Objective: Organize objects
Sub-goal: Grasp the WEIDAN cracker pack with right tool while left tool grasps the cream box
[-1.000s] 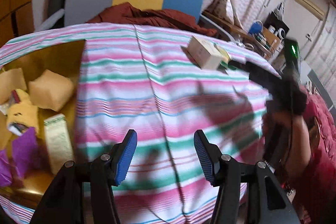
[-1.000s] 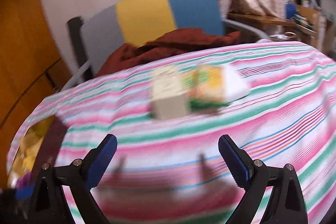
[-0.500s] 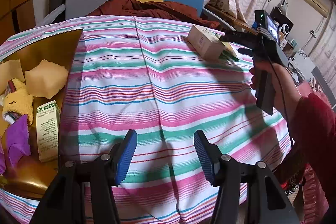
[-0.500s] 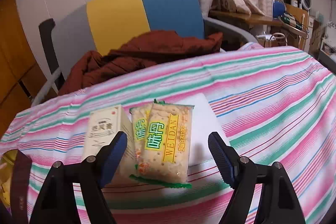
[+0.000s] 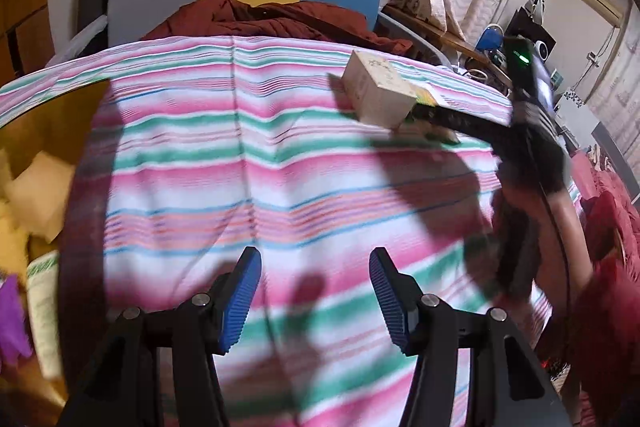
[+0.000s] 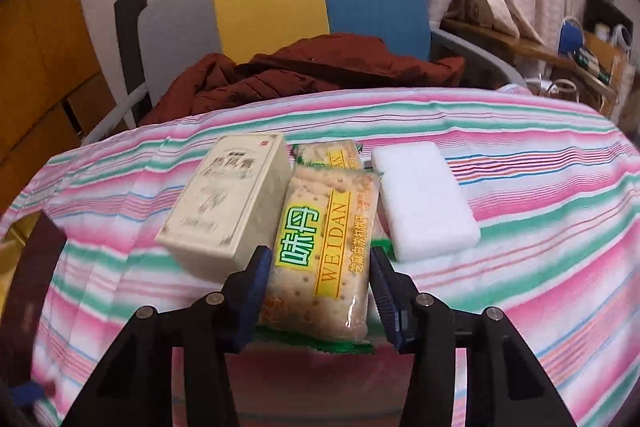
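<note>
The right gripper has moved in and now squeezes the clear cracker packet with yellow and green print at 6 o'clock on the striped cloth, ready to lift, while the left gripper stays apart.

Your left hand-held gripper is hovering over the striped cloth on the tabletop, its blue pads spread apart with nothing between them. Far across the cloth, a cream box is sitting with a snack packet just beside it, where your right hand-held gripper is reaching in, its fingertips blurred. At the left edge a tray is holding a sponge, a carton and a purple cloth.
</note>
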`<move>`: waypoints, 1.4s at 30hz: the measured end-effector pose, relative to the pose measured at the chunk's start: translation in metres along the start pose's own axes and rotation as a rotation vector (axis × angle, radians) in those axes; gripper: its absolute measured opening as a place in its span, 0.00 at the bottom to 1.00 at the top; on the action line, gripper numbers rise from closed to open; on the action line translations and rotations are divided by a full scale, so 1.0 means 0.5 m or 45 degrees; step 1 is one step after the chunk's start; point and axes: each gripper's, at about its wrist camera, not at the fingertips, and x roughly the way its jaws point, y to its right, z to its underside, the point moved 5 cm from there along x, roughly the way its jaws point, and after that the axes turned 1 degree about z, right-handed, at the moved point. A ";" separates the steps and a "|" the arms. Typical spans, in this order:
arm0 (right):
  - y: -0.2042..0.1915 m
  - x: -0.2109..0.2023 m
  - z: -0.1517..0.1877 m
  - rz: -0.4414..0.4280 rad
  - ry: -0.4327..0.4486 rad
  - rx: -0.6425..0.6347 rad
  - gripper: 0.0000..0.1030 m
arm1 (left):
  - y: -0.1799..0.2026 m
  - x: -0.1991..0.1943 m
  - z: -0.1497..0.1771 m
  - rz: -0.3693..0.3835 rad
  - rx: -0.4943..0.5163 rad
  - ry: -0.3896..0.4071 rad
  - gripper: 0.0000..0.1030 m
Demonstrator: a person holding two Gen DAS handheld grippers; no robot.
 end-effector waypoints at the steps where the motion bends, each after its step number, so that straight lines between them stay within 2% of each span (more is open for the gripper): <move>1: 0.009 -0.009 0.007 0.020 0.008 0.022 0.47 | 0.005 0.008 -0.009 -0.003 0.008 -0.003 0.55; 8: 0.085 -0.029 0.056 0.075 0.000 0.269 0.47 | 0.063 0.081 -0.096 0.013 0.083 -0.007 0.57; 12: 0.098 -0.027 0.061 0.071 0.000 0.310 0.47 | 0.105 0.127 -0.163 0.018 0.144 -0.004 0.63; 14: 0.105 -0.020 0.061 0.052 -0.006 0.335 0.46 | 0.118 0.145 -0.195 0.012 0.157 0.006 0.71; 16: 0.110 -0.023 0.064 0.047 0.004 0.352 0.46 | 0.123 0.164 -0.226 0.002 0.146 0.011 0.74; 18: 0.111 -0.021 0.064 0.045 0.010 0.359 0.45 | 0.138 0.183 -0.247 0.007 0.163 -0.003 0.75; 22: 0.109 -0.018 0.064 0.057 0.014 0.347 0.45 | 0.167 0.227 -0.277 -0.071 0.258 -0.030 0.76; 27: 0.109 -0.015 0.064 0.055 0.017 0.349 0.46 | 0.149 0.279 -0.283 -0.137 0.239 -0.066 0.76; 31: 0.107 -0.015 0.064 0.070 0.018 0.334 0.46 | 0.131 0.292 -0.273 -0.201 0.269 -0.005 0.74; 33: 0.106 -0.014 0.065 0.072 0.017 0.332 0.46 | 0.124 0.288 -0.264 -0.195 0.299 0.044 0.65; 34: 0.106 -0.014 0.065 0.074 0.017 0.331 0.46 | 0.121 0.288 -0.258 -0.184 0.306 0.044 0.57; 35: 0.105 -0.014 0.065 0.077 0.016 0.328 0.46 | 0.117 0.288 -0.254 -0.170 0.309 0.040 0.52; 40: 0.103 -0.014 0.065 0.091 0.012 0.313 0.46 | 0.104 0.267 -0.235 -0.113 0.320 0.090 0.51; 42: 0.103 -0.014 0.066 0.094 0.013 0.310 0.46 | 0.097 0.249 -0.212 -0.125 0.359 0.115 0.51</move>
